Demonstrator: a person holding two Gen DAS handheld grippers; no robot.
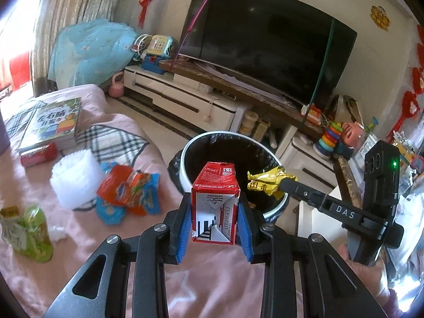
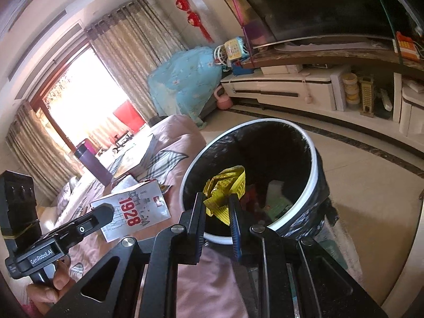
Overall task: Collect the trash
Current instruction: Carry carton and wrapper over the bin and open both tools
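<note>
A red and white carton is held between the blue pads of the left gripper. The carton is flattened, and its long axis runs forward along the fingers, with the folded bottom turned to the camera and the far end pointing at the trash bin. In the right wrist view the same carton is seen from its printed white side, left of the bin, above the pink bedcover.

A crumpled yellow wrapper is clamped in the right gripper, whose jaws are narrow around it. The wrapper has no clear long axis; it sticks out forward beyond the fingertips, over the near part of the bin's opening. In the left wrist view this wrapper is seen above the right side of the bin rim.

Both grippers are tilted downward and forward toward the bin, side by side, the left one just short of the rim. A hand is seen around the handle of the left gripper, and part of a hand under the right one.

The bin is lined with a black bag, and some trash is lying inside. On the bedcover, far left, more snack packets, a green packet and a book are lying.
</note>
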